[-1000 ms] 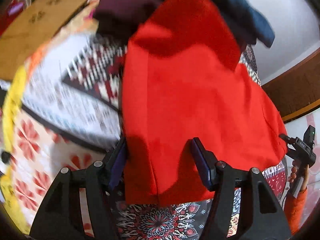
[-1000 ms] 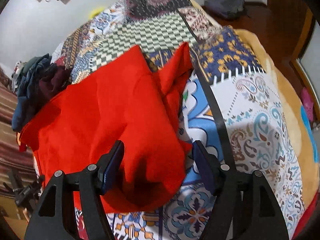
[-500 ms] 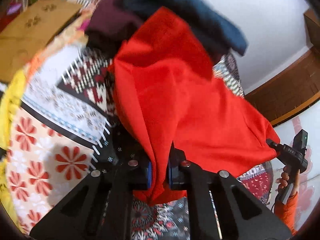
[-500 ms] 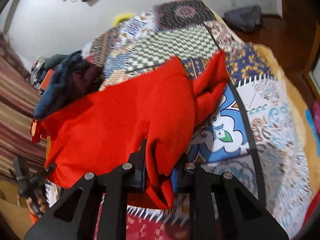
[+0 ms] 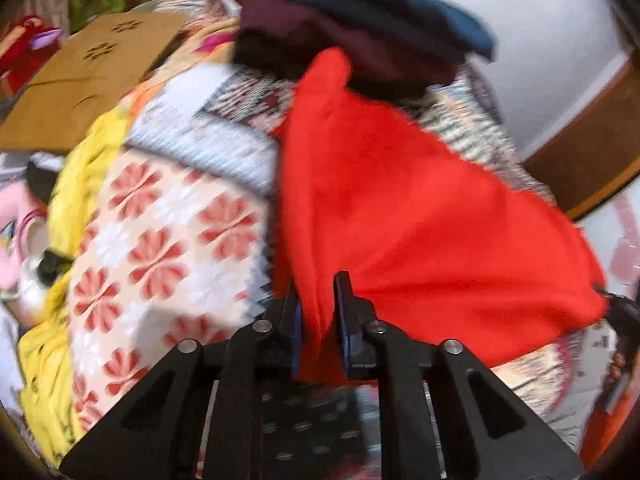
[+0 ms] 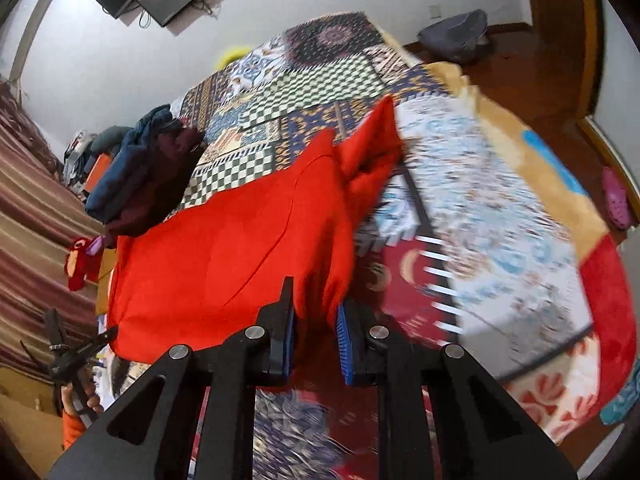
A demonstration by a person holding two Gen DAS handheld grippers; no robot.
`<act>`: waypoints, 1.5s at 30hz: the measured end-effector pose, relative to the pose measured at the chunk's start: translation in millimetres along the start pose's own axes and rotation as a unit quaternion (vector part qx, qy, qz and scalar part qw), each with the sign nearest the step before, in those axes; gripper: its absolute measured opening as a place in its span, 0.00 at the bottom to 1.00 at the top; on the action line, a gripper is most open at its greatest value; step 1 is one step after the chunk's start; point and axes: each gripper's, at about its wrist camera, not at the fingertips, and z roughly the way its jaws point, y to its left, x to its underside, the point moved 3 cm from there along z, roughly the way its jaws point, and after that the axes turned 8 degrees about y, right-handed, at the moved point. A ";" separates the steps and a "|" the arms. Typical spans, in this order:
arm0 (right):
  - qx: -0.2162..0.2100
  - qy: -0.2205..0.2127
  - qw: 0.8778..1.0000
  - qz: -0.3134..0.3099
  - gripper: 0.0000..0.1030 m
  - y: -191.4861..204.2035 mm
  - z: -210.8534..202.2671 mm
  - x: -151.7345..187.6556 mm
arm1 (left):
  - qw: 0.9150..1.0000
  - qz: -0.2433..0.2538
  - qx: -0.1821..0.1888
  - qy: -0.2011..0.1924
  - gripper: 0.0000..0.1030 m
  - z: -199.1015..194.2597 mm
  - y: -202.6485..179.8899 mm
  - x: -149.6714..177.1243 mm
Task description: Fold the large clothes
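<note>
Two claws are working on one piece: the left claw (image 5: 320,320) and the right claw (image 6: 316,320) each pinch a bunched bit of the red garment (image 6: 240,248) between their blue pads, so both are clenched on cloth and not released. I think they hold it at two places along the near edge so that the cloth hangs stretched between them and can be carried over as one sheet; with only one grip, a large piece like this would sag and twist. The garment lies partly on the bed (image 6: 500,208), over the patchwork bedspread, and its near part is raised by the claws while the far part rests on the cover. A part of it, perhaps a sleeve, is crumpled at the far right in the right wrist view. In the left wrist view its far tip reaches the pile of dark clothes (image 5: 360,32), a maroon piece with a navy one on top, and seems to touch it. The cloth is plain bright red, soft and thick-looking, with no print that I can see, and it falls in broad loose folds. Both pictures are blurred, so fine seams are hard to tell.
</note>
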 end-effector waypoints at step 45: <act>0.062 0.020 0.983 -0.170 0.66 137.2 51.2 -5.5 | 0.959 -0.176 0.218 0.042 0.67 54.5 -33.6 -16.5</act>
